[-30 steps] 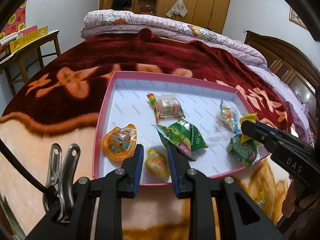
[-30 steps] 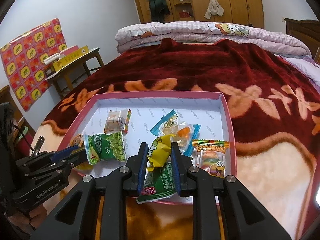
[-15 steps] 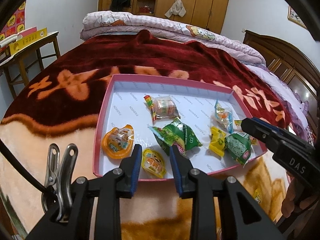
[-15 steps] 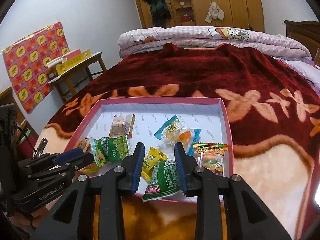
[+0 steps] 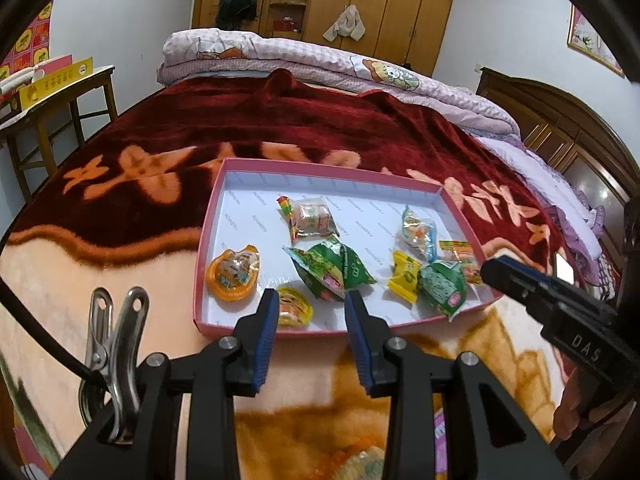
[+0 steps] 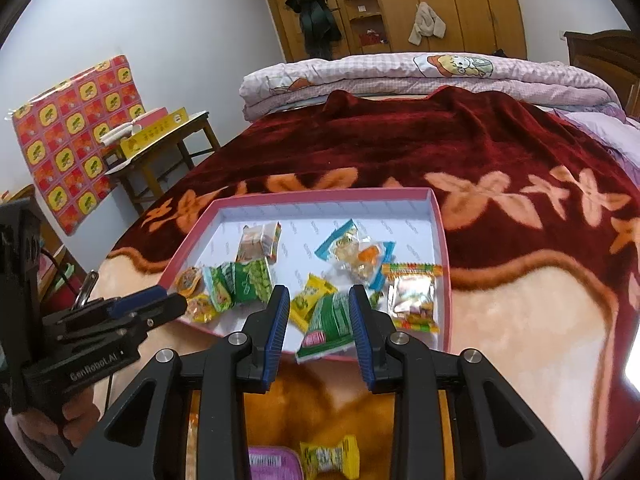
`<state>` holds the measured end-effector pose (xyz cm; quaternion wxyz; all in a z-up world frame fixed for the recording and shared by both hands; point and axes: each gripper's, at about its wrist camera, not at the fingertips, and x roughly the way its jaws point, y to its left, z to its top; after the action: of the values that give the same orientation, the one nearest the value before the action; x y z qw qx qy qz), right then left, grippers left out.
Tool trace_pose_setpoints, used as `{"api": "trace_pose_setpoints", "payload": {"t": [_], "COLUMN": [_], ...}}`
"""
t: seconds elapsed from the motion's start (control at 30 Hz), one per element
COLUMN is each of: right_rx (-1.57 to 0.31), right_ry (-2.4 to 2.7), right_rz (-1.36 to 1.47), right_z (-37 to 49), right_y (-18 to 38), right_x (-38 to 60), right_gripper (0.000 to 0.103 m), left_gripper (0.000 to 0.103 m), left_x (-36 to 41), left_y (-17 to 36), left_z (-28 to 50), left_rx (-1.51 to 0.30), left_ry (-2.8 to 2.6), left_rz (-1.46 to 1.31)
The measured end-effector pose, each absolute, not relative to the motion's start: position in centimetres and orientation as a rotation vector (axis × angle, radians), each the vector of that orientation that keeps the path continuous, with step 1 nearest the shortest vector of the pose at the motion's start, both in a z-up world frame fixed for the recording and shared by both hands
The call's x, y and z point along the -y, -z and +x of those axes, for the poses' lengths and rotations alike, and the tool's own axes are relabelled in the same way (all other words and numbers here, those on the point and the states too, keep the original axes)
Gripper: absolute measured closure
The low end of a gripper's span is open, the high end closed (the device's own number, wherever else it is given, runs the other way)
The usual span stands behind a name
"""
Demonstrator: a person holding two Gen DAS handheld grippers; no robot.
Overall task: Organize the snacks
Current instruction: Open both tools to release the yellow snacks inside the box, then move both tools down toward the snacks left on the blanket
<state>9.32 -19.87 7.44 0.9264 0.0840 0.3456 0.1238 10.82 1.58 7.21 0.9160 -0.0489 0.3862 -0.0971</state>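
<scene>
A pink-rimmed white tray (image 5: 208, 240) (image 6: 445, 264) lies on the bed blanket and holds several wrapped snacks. A yellow candy (image 5: 405, 276) (image 6: 310, 300) lies in it beside a green packet (image 5: 444, 286) (image 6: 330, 320). A larger green packet (image 5: 332, 266) (image 6: 240, 284), an orange jelly cup (image 5: 234, 272) and a small yellow jelly (image 5: 294, 306) lie nearer the left. My left gripper (image 5: 312, 312) is open and empty at the tray's near edge. My right gripper (image 6: 318, 312) is open and empty, just above the green packet.
A loose yellow candy (image 6: 330, 456) and a purple packet (image 6: 272, 462) lie on the blanket below the right gripper. Another snack (image 5: 360, 464) lies below the left gripper. A wooden side table (image 5: 52, 96) stands left of the bed. A folded quilt (image 6: 420, 76) lies at the far end.
The right gripper opened and let the yellow candy drop into the tray beside the green packet, then drew back. The left gripper also pulled back from the tray and opened wider.
</scene>
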Motion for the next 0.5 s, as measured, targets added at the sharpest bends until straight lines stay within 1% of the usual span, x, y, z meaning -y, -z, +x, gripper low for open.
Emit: {"api": "trace_pose_setpoints", "payload": {"t": [0.5], "right_rx": [-0.745], "right_ry": [-0.243], "right_rz": [0.202], "right_z": [5.6], "right_y": [-6.7], "right_x": [20.7], "right_gripper": [0.071], "left_gripper": [0.068], "left_x": [-0.7], "left_y": [-7.6], "left_z": [7.1], "left_rx": [-0.808], "left_ry": [0.22], "left_rz": [-0.09]}}
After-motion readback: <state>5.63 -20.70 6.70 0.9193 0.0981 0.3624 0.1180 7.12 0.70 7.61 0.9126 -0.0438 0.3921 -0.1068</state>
